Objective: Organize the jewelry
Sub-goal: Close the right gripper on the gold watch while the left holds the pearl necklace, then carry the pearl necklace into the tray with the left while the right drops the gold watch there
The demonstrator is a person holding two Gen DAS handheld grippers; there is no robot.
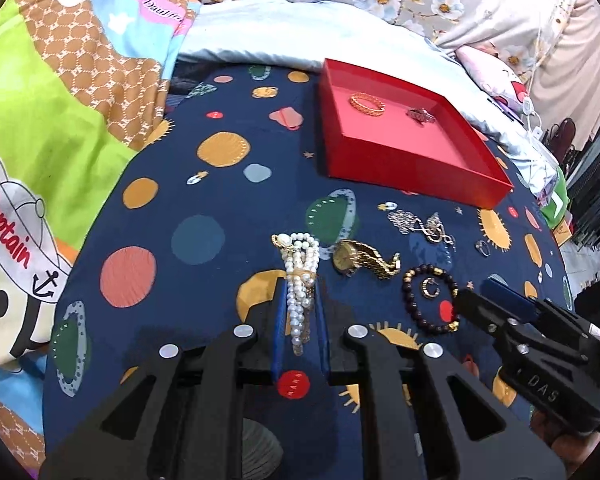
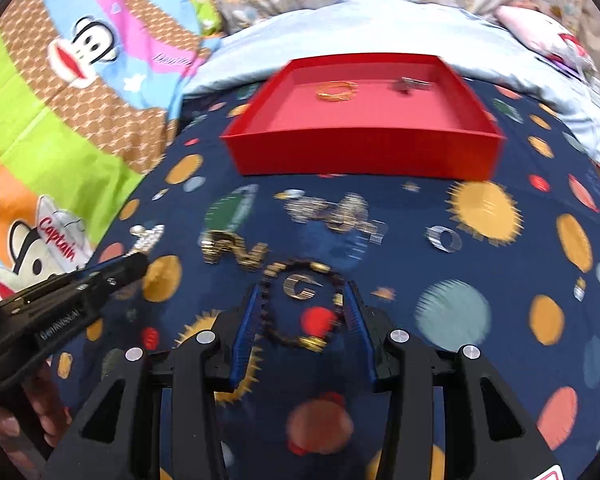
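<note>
Jewelry half sorted, both of my grippers low over the blue sheet

Nearest to me, my left gripper (image 1: 300, 304) has its jaws narrow around the pearl bracelet (image 1: 299, 280); whether the pads already press it I cannot tell. Its long axis runs away from me, clasp end far. My right gripper (image 2: 302, 312) stands wide apart around the dark bead bracelet (image 2: 302, 304), which lies flat with a small C-shaped piece (image 2: 300, 286) inside it. Behind these lie the gold watch (image 1: 364, 260), its band pointing right, a silver chain heap (image 1: 422, 224) and a small ring (image 1: 483, 247). Farthest, the red tray (image 1: 412, 176) holds only a gold ring (image 1: 367, 103) and a dark piece (image 1: 421, 115). I judge two items done and about six left
</note>
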